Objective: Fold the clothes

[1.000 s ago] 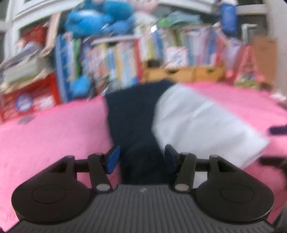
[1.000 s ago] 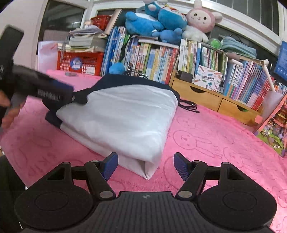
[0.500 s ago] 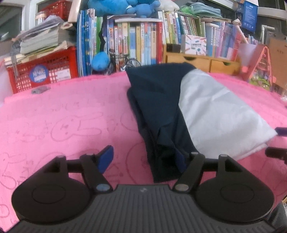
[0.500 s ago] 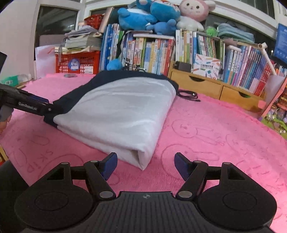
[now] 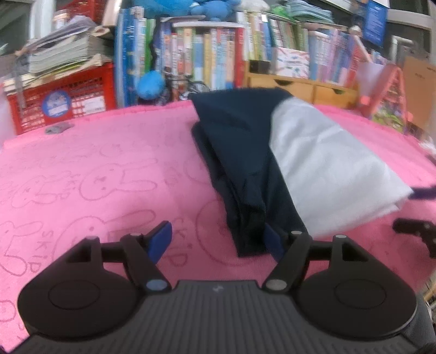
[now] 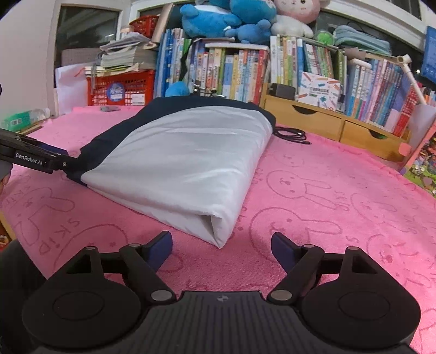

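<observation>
The folded garment (image 6: 179, 163), white-grey on top with a navy part along one side, lies about the middle of the counter, on a pink towel (image 6: 327, 207) embossed with rabbits. The left gripper (image 5: 218, 242) stands well open and grips nothing; the near corner of the navy edge (image 5: 245, 217) lies between its fingers, just beside the right-hand pad, and whether that pad touches the cloth cannot be told. The right gripper (image 6: 222, 245) has its jaws opening, with only the near white corner of the fold (image 6: 215, 228) in front of the gap, not pinched.

The risk, as I judge it, is in the loose navy edge: its layers look bunched and uneven, so a pad that catches only the top layer could drag it and pull the fold open. The towel is plush and may snag a fingertip that comes in low, rucking the towel with the garment. A black cable (image 6: 291, 134) lies on the towel close to the far side of the bundle and could be swept along if the bundle is pushed back.

Along the counter's far edge stand crowded children's books (image 6: 231, 70), a red crate (image 6: 120, 88) under stacked papers, wooden drawers (image 6: 327, 119) and plush toys (image 6: 218, 19) on top. The left view is somewhat blurred.
</observation>
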A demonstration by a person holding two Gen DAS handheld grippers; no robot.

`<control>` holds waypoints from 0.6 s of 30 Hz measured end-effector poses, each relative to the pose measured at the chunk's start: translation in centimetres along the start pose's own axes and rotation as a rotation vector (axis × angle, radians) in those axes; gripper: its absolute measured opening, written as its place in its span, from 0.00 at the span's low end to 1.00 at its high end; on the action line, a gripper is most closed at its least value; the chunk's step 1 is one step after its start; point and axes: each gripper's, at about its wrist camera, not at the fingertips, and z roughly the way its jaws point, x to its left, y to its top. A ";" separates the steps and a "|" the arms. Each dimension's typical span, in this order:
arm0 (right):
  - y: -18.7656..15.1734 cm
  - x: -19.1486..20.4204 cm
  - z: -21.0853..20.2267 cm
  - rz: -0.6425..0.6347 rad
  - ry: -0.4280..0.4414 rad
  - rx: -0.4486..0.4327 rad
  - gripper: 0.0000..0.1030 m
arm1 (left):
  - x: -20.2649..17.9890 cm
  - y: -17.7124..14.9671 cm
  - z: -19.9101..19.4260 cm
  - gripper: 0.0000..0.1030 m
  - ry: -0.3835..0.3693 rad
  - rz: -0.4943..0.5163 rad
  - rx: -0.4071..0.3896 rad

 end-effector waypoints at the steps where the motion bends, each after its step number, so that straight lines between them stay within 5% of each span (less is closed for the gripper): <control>1: 0.1 0.0 0.1 -0.010 0.016 0.002 0.80 | 0.0 -0.1 -0.1 0.70 -0.011 0.013 0.004; 6: 0.9 -0.2 0.4 -0.096 0.115 0.018 0.92 | 0.1 -0.4 -0.7 0.70 -0.066 0.070 0.033; 11: 1.9 -0.4 1.5 -0.150 0.125 0.039 1.00 | -1.1 -0.7 -1.0 0.84 -0.110 0.150 0.086; 15: 2.0 -1.4 2.7 -0.084 0.170 0.066 1.00 | -1.4 -0.1 0.1 1.00 -0.122 0.147 0.126; 18: 1.9 -1.9 3.2 -0.026 0.188 0.068 1.00 | -1.6 0.5 1.1 1.00 -0.101 0.126 0.147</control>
